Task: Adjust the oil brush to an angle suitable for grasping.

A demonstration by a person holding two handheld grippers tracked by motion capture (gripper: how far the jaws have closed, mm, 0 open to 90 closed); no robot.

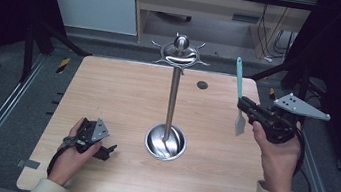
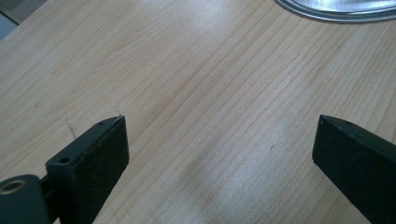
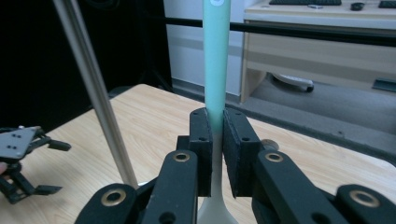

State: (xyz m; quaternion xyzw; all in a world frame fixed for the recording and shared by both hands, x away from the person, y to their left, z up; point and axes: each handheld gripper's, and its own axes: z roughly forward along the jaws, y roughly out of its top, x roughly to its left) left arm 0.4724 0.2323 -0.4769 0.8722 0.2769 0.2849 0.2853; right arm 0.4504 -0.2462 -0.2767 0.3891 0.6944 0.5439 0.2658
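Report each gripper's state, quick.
Left gripper: open, nothing between its jaws, low over the table.
Right gripper: shut on the spatula, held upright.

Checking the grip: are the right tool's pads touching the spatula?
Touching. In the right gripper view the right tool has both pads pressed against the spatula handle.

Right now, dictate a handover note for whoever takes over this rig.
Right gripper: shut on the teal-handled spatula at mid-handle, held upright above the table's right side, handle end up, pale blade down.
Left gripper: open, nothing between its jaws, resting low over the wooden table at front left.
Utensil stand: upright mid-table, round steel base, hooks at the top all bare.
Done: spatula picked up.
Left: probably hang the spatula on a hook of the stand; the pole stands close to its path.
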